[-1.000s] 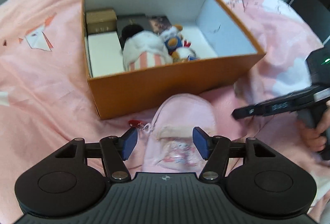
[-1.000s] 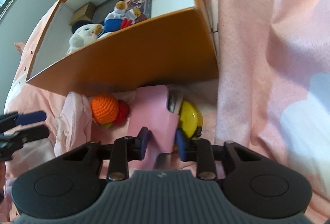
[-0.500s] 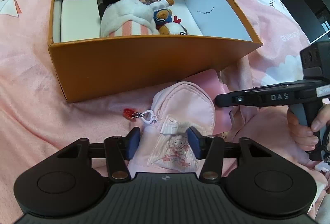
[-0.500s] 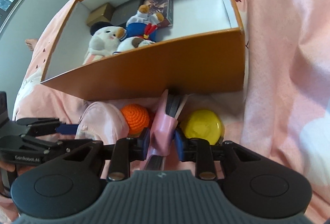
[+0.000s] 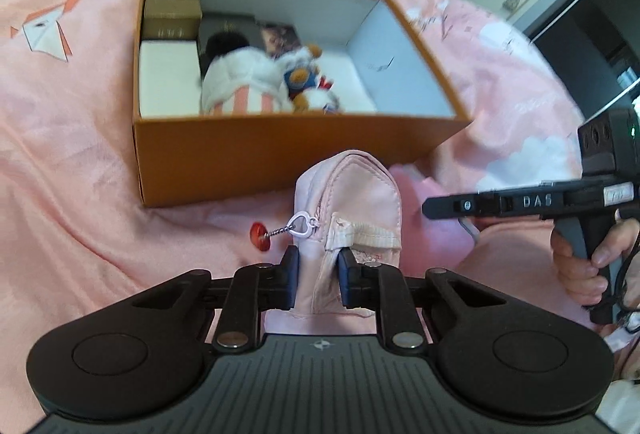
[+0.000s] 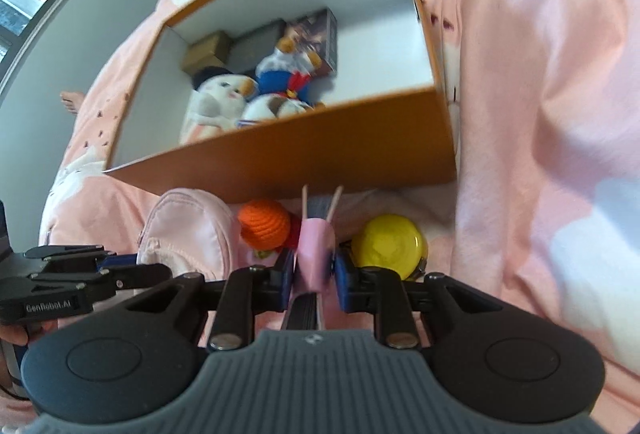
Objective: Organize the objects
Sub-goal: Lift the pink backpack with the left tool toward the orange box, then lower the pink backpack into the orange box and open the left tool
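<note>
Nearest in the left wrist view, the left gripper (image 5: 316, 282) has its jaws clamped on the lower part of a small pale pink backpack (image 5: 352, 202), which stands upright between the blue pads with its fabric bunched where they pinch it. A white heart-shaped zip pull and short chain hang off its left side, ending in a red charm (image 5: 259, 235) just above the pink bed cover (image 5: 72, 162). To the right, a hand (image 5: 588, 262) grips the handle of the other tool.

In the right wrist view, the right gripper (image 6: 314, 276) has its jaws pressed together on a thin pink book-like item (image 6: 316, 246), held on edge so that its covers splay slightly at the far end. Just left of it lies an orange crocheted ball (image 6: 264, 226), with the pink backpack further left; just right of it lies a yellow round object (image 6: 388, 246). All of these sit on the bed close to the near wall of the box.

Beyond them stands an open orange cardboard box (image 5: 280, 154) with a white interior. Inside, on the left half, are a white plush with pink stripes (image 5: 240, 86), a blue-dressed plush (image 5: 304, 78) beside it, a brown carton (image 5: 172, 14) in the far left corner, a white block in front of that, and dark flat boxes along the back wall. The right half of the box floor is bare
</note>
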`<state>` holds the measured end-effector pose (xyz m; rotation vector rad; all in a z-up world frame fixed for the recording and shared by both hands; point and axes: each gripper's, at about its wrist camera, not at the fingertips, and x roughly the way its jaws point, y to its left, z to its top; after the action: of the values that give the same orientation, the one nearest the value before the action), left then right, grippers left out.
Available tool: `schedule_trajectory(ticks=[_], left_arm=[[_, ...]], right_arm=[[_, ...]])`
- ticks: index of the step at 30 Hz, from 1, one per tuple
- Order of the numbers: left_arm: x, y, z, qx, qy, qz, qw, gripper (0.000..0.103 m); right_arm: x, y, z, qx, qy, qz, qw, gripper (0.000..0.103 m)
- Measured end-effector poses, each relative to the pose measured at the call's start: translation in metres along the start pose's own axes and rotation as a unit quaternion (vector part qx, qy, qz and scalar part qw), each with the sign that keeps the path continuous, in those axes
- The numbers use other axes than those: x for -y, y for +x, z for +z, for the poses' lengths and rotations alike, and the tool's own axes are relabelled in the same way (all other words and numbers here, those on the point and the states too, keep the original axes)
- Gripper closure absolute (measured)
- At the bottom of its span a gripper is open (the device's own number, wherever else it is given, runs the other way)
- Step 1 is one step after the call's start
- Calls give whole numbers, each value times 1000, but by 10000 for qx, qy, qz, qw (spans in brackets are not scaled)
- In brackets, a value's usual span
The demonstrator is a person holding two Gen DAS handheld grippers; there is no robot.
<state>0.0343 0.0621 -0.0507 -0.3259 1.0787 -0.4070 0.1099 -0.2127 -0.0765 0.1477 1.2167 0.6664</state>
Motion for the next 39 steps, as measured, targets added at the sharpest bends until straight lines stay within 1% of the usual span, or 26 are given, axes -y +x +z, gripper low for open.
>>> schedule_trajectory(ticks=[4,7,12,15,18,21,23,27,30,33,36,39], left_arm=[[9,-20,9,291,-78,-170,9994,81],[16,-34,21,505,-143,-222,9984,81],[32,-49,53,910,-187,-183,9955,81],[39,-45,77,1081,-198,-126,9939,81],[42,-27,104,1118,-177,-106,9935,81],[46,2,127,1114,-144,81,9936,81],[46,22,138,1033,-194,115,9944,81],[40,64,155,841,-453,147,9953,81],[29,86,163,778,-617,296,9946,81],[15,85,168,828,-767,327,9931,81],[2,71,174,1034,-856,436,9900,81],[-9,57,180,1193,-882,541,9875,81]], right_arm=[[-9,-30,0,199,-188,12,9996,81],[-14,-51,3,385,-305,52,9988,81],[-29,-87,18,911,-553,107,9942,81],[-32,-104,32,1297,-634,74,9895,81],[-30,-110,52,1619,-591,-21,9850,81],[-21,-106,72,1851,-448,-198,9815,81],[-15,-98,87,1924,-311,-275,9804,81],[-4,-84,111,1923,-185,-338,9806,81],[-2,-69,125,1906,-304,-580,9795,81],[0,-52,137,1774,-350,-629,9815,81],[-4,-32,147,1614,-450,-655,9837,81],[-13,-9,158,1497,-602,-810,9836,81]])
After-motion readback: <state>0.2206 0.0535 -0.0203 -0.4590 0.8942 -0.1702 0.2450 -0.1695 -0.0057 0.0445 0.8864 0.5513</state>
